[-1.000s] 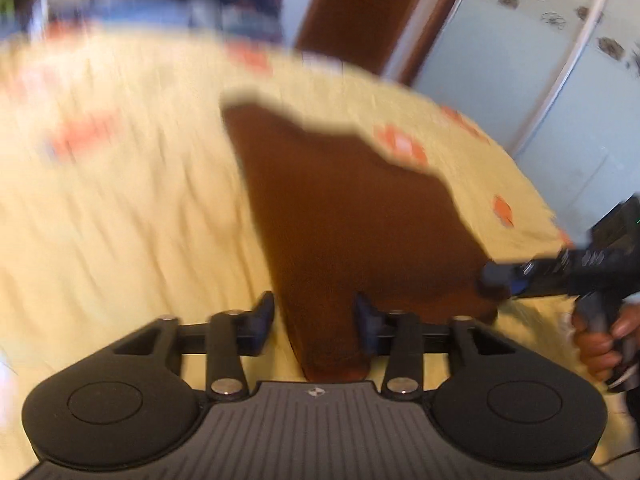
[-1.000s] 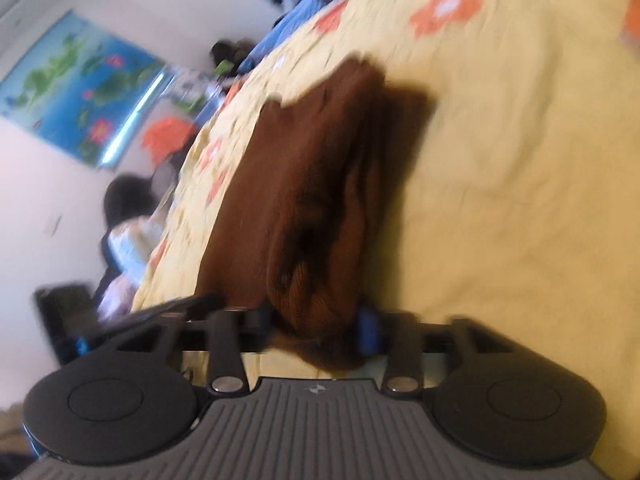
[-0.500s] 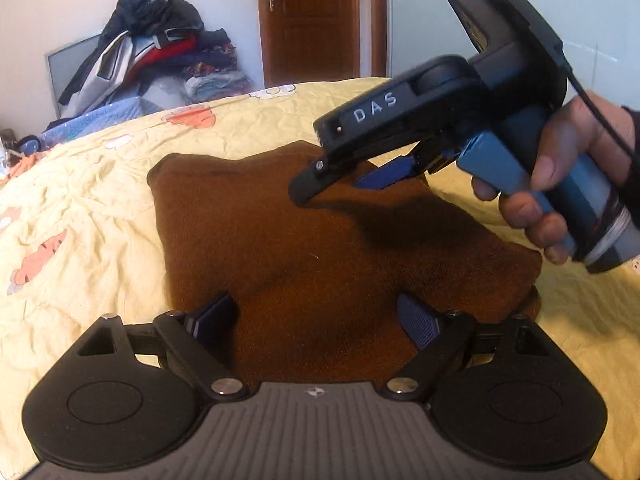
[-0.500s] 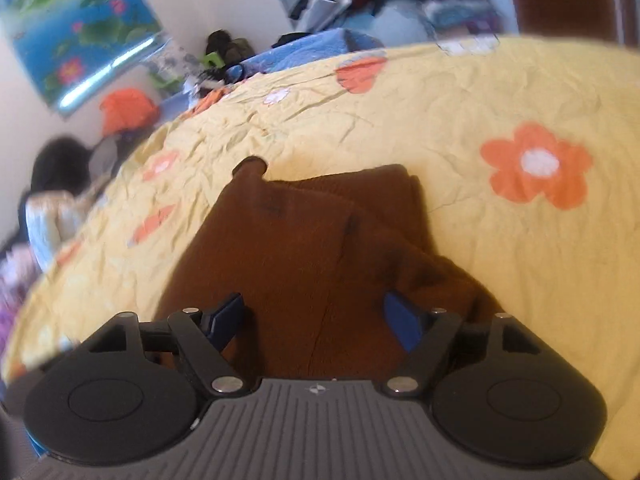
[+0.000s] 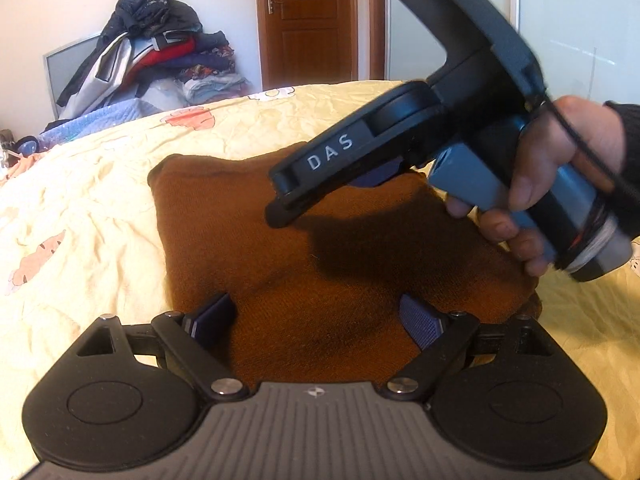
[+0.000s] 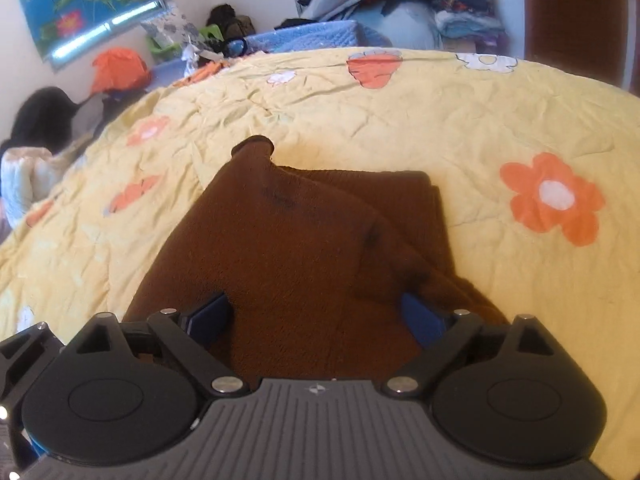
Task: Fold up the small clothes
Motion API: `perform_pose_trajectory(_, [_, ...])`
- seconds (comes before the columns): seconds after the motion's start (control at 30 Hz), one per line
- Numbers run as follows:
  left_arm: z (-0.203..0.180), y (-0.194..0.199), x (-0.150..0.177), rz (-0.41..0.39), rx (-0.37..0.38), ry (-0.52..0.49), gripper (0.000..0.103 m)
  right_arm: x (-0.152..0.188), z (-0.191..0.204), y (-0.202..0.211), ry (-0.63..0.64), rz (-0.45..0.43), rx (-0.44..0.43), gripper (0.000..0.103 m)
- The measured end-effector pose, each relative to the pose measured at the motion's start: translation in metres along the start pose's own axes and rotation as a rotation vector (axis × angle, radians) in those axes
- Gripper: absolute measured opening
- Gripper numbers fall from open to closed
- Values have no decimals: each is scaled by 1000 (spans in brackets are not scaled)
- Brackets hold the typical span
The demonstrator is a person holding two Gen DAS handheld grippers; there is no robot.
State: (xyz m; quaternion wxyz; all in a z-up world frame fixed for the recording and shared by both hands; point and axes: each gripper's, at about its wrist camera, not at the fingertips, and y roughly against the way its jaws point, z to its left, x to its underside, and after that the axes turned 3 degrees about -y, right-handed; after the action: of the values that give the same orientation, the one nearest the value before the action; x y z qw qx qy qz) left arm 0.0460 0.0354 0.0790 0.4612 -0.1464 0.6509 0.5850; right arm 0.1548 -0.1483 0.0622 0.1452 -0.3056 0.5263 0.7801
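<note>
We let go — left gripper released, right gripper jaws opening, nothing pinched; brown garment now lies folded on bed, corner at 11 o'clock — fold apparently complete.

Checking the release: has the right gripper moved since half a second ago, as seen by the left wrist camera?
Yes. The right gripper has come nearer and lower over the brown garment, its tip farther from the wooden door; its jaws are opening.
</note>
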Motion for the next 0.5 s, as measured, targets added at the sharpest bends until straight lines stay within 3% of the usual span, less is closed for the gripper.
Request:
perform_pose_trajectory(0.07, [1, 12, 2, -21, -19, 29, 91, 6, 6, 20, -21, -24, 21, 90])
perform_pose_trajectory(0.13, [1, 27, 6, -52, -37, 59, 91, 24, 13, 53, -13, -97, -12, 91])
perform_pose_trajectory(0.2, [1, 41, 14, -71, -47, 84, 91, 46, 21, 80, 7, -167, -52, 98])
perform_pose_trajectory(0.27, [-2, 41, 21, -36, -27, 95, 91, 63, 23, 90, 10, -156, -76, 99])
perform_pose_trajectory(0.33, [-9, 31, 29, 17, -42, 44, 91, 78, 17, 77, -16, -86, -76, 101])
perform_pose_trajectory(0.37, [-12, 29, 33, 21, -59, 23, 92, 85, 10, 68, -38, -47, -53, 101])
perform_pose_trajectory(0.4, [-11, 32, 35, 18, -69, 20, 92, 90, 6, 69, -26, -69, -30, 101])
perform_pose_trajectory(0.5, [-12, 52, 42, -18, -123, -17, 91, 90, -9, 93, -143, -71, -97, 97])
